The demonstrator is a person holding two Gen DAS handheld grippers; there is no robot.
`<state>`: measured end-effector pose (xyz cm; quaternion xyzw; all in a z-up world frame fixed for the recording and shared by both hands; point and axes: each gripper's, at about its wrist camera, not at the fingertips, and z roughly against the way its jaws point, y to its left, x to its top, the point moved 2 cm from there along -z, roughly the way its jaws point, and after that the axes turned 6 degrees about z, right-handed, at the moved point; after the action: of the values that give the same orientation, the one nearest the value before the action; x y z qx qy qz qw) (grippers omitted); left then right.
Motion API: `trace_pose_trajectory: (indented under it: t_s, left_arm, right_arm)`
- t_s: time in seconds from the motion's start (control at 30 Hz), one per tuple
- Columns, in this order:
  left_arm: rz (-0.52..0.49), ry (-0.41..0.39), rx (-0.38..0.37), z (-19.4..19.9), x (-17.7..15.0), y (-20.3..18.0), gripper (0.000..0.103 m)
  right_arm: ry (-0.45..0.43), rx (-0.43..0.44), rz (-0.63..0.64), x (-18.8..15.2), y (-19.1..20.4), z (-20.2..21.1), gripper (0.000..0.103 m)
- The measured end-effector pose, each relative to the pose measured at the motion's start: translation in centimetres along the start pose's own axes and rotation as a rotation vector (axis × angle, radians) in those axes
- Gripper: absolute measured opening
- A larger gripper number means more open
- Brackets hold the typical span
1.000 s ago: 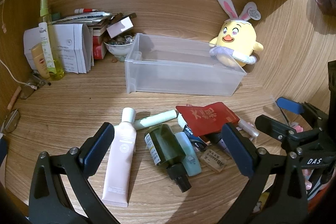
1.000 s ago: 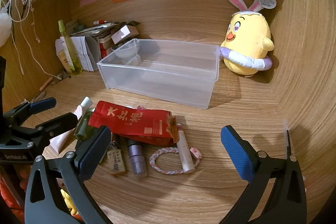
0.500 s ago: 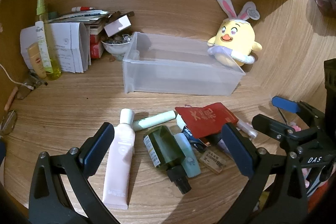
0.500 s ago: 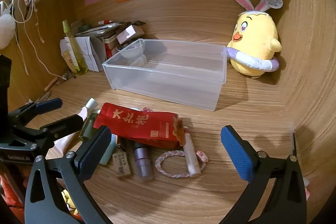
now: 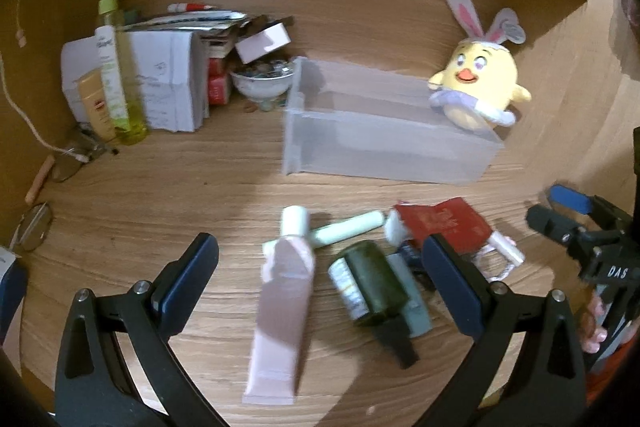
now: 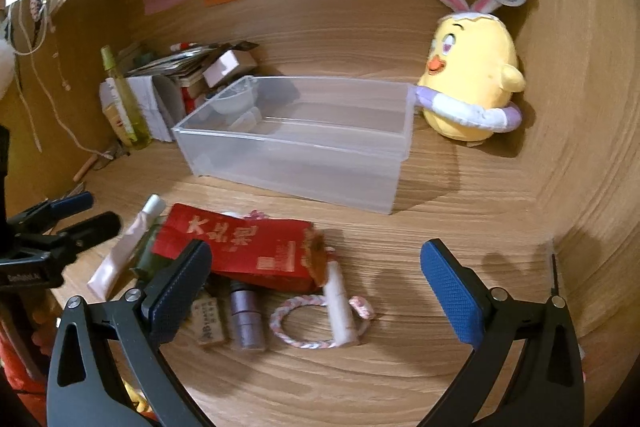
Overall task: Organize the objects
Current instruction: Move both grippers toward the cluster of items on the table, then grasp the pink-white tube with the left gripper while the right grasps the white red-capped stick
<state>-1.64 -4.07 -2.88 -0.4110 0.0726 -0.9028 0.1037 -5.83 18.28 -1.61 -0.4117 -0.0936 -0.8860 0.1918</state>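
Note:
An empty clear plastic bin (image 5: 384, 143) (image 6: 304, 147) stands on the wooden desk. In front of it lies a loose heap: a pink tube (image 5: 282, 295) (image 6: 120, 255), a dark green bottle (image 5: 372, 285), a pale green stick (image 5: 346, 229), a red packet (image 5: 444, 223) (image 6: 240, 247), a purple lipstick (image 6: 246, 319), a white stick (image 6: 340, 303) and a braided bracelet (image 6: 300, 325). My left gripper (image 5: 320, 283) is open above the tube and bottle. My right gripper (image 6: 316, 287) is open above the packet, stick and bracelet. Both hold nothing.
A yellow chick plush (image 5: 480, 91) (image 6: 472, 75) sits right of the bin by the side wall. At the back left stand a yellow spray bottle (image 5: 120, 79), folded papers (image 5: 164, 79), books and a small bowl (image 5: 262, 83). Glasses (image 5: 36, 227) lie at the far left.
Both grippers have shifted: the left view moved left so the heap sits further right, and the right gripper moved closer over the heap. Nothing was picked up.

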Motion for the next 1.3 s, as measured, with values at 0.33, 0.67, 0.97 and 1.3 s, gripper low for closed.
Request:
trace_pose_trajectory:
  t_s: [0.33,0.67,0.97,1.3]
  left_arm:
    - [0.043,0.082,0.057,-1.7,-1.6,2.7,0.083]
    - [0.032,0.129,0.072,-3.6,-2.0,2.7,0.071]
    - [0.069,0.168,0.050,-5.1,-1.7,3.3,0.057]
    - [0.058,0.170,0.026,-5.9,-1.5,2.6,0.036]
  right_arm:
    - [0.073,-0.064,-0.007,-1.4,-2.0,-1.5,0.086]
    - [0.155,-0.031,0.008,-3.0,-2.4,-3.8,0.058]
    - [0.187,-0.012,-0.002,-3.1,-2.9,-3.9,0.046]
    - [0.198,0.004,-0.009,-3.6,-3.0,-3.4,0.043]
